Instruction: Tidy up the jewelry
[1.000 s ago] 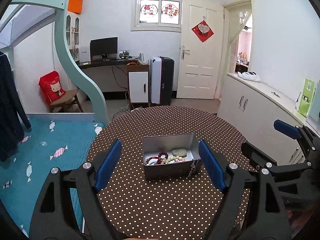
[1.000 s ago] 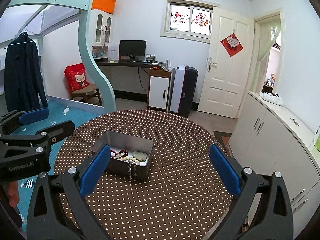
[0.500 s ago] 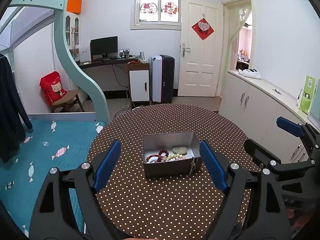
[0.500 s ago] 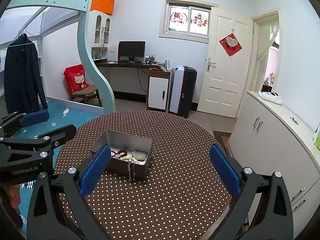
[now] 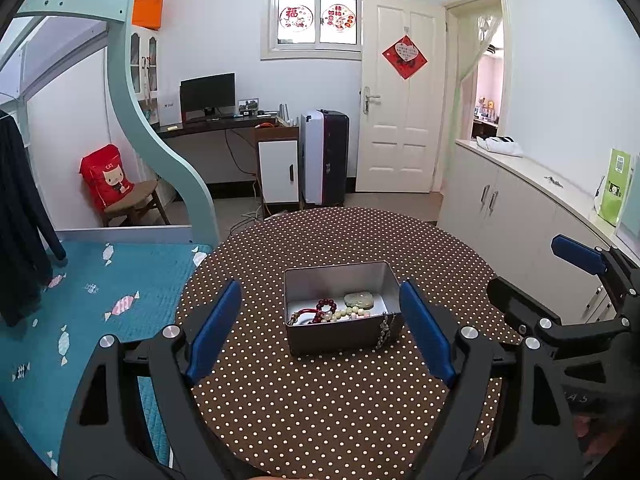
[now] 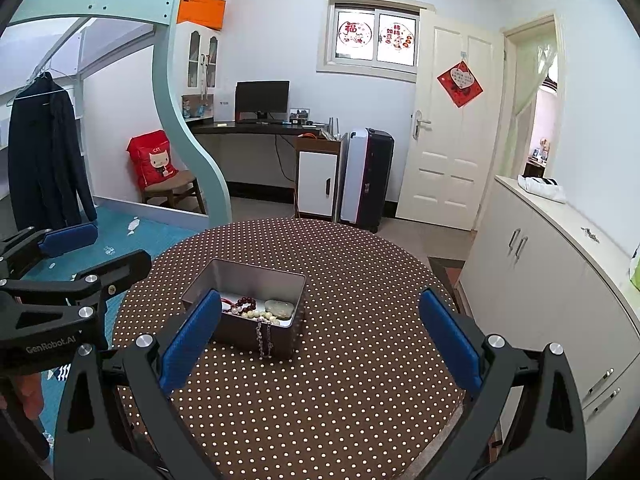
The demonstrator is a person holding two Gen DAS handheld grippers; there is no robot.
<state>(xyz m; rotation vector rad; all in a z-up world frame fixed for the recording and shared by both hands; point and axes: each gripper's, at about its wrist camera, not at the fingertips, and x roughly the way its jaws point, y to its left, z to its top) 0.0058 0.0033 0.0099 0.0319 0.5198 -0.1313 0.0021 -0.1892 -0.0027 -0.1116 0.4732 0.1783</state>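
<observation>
Brown tablecloth with white polka dots. Silver tin; dark red beads, pale cream beads. Blue gripper pads.

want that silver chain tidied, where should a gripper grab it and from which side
Grip the silver chain on the stretch hanging down the tin's near outer wall, coming from the front with jaws either side: that part dangles free, while the rest lies tangled among the beads.

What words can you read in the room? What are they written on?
"GenRobot.AI": on the side of the left gripper, seen from the right wrist view.
"CAT": on the red bag on the chair.
"福": on the left window sticker.
The right window sticker, the red diamond door sign, the orange box and the green package carry print too small or blurred to read.
</observation>
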